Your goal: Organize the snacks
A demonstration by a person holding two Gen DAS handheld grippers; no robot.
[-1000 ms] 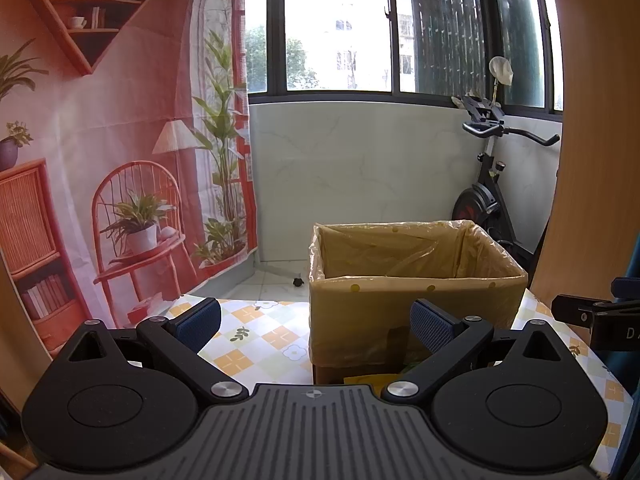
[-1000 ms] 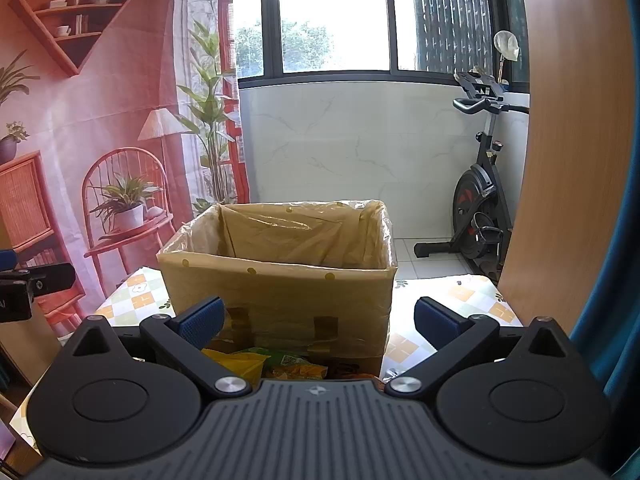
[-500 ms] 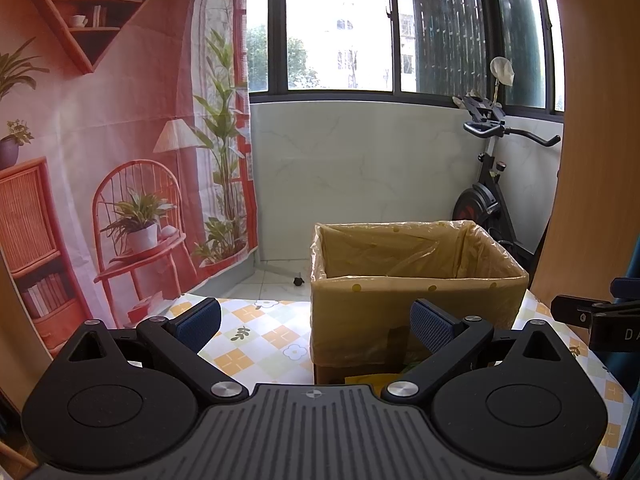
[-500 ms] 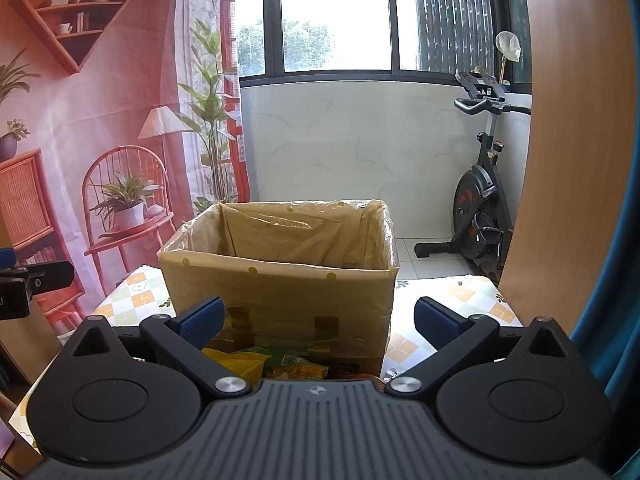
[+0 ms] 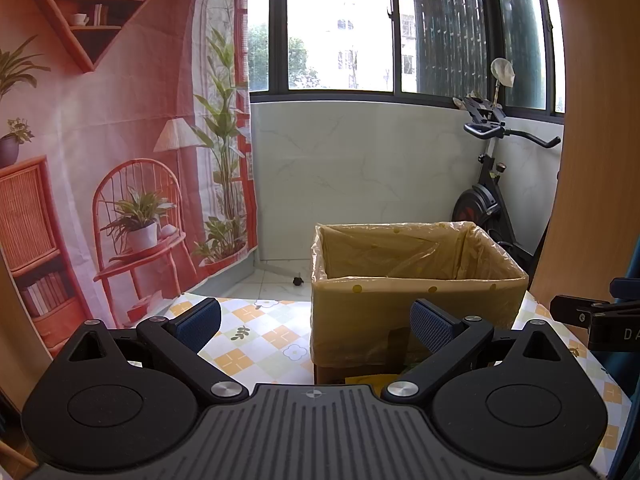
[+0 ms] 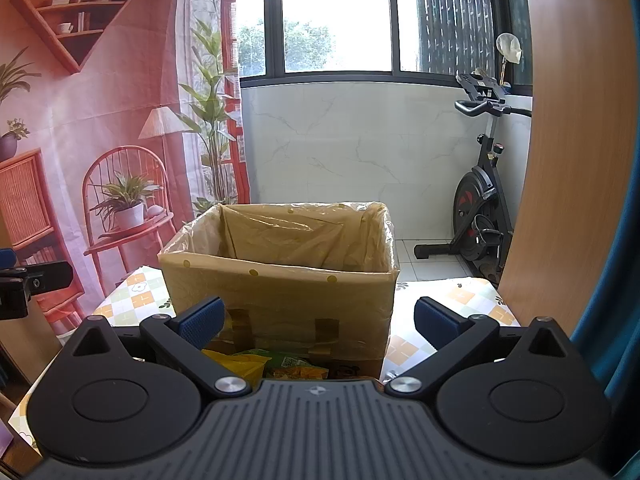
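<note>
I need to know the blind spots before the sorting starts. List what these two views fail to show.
- Snack packets: right wrist view, mostly hidden behind the right gripper body; their count and kinds are unreadable.
- Same packets in the left wrist view: only a yellow corner shows past the left gripper.
- Box floor: both views, hidden by its near wall; contents unknown.
- Table near edge: covered by the gripper bodies.

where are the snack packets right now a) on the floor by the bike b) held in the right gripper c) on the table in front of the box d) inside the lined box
c: the right wrist view shows the packets lying on the table against the near wall of the box, below the open right gripper, which holds nothing.
</note>
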